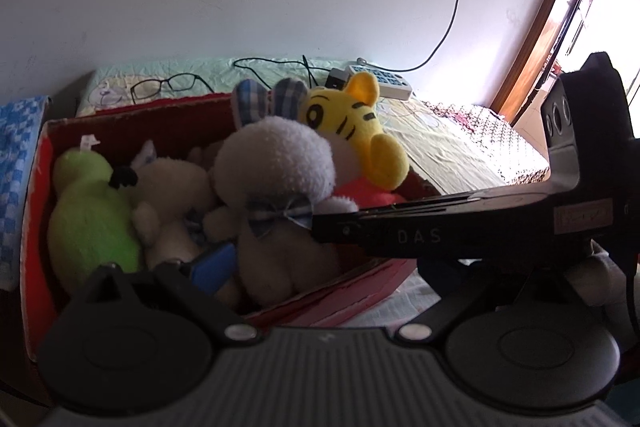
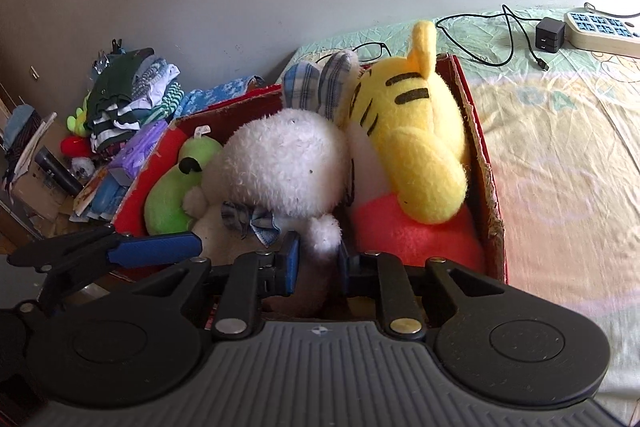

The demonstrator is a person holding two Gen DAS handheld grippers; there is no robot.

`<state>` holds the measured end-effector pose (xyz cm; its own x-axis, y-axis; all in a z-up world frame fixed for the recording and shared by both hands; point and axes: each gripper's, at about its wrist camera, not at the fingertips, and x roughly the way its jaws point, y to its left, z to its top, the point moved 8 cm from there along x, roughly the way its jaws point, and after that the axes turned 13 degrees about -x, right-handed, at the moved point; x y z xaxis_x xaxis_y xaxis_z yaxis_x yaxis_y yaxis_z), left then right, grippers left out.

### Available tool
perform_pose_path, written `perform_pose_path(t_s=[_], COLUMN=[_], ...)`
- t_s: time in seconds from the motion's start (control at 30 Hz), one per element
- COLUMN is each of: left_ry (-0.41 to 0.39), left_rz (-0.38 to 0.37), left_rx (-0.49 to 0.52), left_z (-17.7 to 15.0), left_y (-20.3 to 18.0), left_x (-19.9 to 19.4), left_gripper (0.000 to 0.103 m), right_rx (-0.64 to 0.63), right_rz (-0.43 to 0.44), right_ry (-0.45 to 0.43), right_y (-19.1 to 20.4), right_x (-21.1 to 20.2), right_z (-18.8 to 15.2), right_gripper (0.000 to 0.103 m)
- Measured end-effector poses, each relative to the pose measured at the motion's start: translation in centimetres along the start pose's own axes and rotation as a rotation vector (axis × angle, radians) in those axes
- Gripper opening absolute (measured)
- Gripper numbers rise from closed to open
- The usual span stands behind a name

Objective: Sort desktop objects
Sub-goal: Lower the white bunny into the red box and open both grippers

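Right wrist view shows my right hand-held gripper (image 2: pixel 316 261) closed on the paw of the fluffy white plush rabbit with blue plaid ears (image 2: pixel 286 167), its blue pads pressed to either side of that paw. The rabbit lies in the red cardboard box (image 2: pixel 486 163) on the bed (image 2: pixel 560 147), leaning against the yellow plush tiger with black stripes (image 2: pixel 416 143), which sits at the box's right side. A lime green plush toy (image 2: pixel 172 195) fills the box's left side. My left hand-held gripper (image 1: pixel 320 259) hovers at the near edge of the box with its fingers spread wide apart, holding nothing; one blue pad (image 1: pixel 212 265) rests near the rabbit's body. At the bed's far edge lie black-framed eyeglasses (image 1: pixel 168 87) and a white power strip (image 2: pixel 600 27) with a black charger (image 2: pixel 550 35) beside it.
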<state>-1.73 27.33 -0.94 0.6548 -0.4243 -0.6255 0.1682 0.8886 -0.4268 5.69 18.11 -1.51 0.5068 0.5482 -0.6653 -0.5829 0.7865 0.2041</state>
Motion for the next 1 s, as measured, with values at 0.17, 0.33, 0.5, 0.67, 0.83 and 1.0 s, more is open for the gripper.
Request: perform_pose_path(t_s=[0.17, 0.33, 0.5, 0.67, 0.83, 1.0], left_ry=[0.002, -0.01, -0.008, 0.005, 0.004, 0.001], left_rz=[0.019, 0.066, 0.118, 0.16, 0.211, 0.234], left_rx=[-0.009, -0.016, -0.063, -0.111, -0.121, -0.134], left_z=[0.0, 0.1, 0.5, 0.3, 0.0, -0.1], left_y=[0.3, 0.8, 1.8, 2.6, 2.8, 2.7], left_x=[0.1, -0.1, -0.5, -0.3, -0.4, -0.5], left_gripper=[0.098, 0.098, 0.099, 0.099, 0.101, 0.102], right_rx=[-0.007, 0.008, 0.041, 0.044, 0.058, 0.089], right_rz=[-0.002, 0.016, 0.031, 0.019, 0.018, 0.023], right_ry=[0.002, -0.021, -0.056, -0.067, -0.074, -0.092], right_y=[-0.3, -0.1, -0.1, 0.1, 0.1, 0.0], right_x=[0.1, -0.8, -2.2, -2.5, -2.7, -2.9], right_z=[-0.2, 0.0, 0.3, 0.1, -0.3, -0.5], right_gripper=[0.018, 0.023, 0.028, 0.029, 0.029, 0.028])
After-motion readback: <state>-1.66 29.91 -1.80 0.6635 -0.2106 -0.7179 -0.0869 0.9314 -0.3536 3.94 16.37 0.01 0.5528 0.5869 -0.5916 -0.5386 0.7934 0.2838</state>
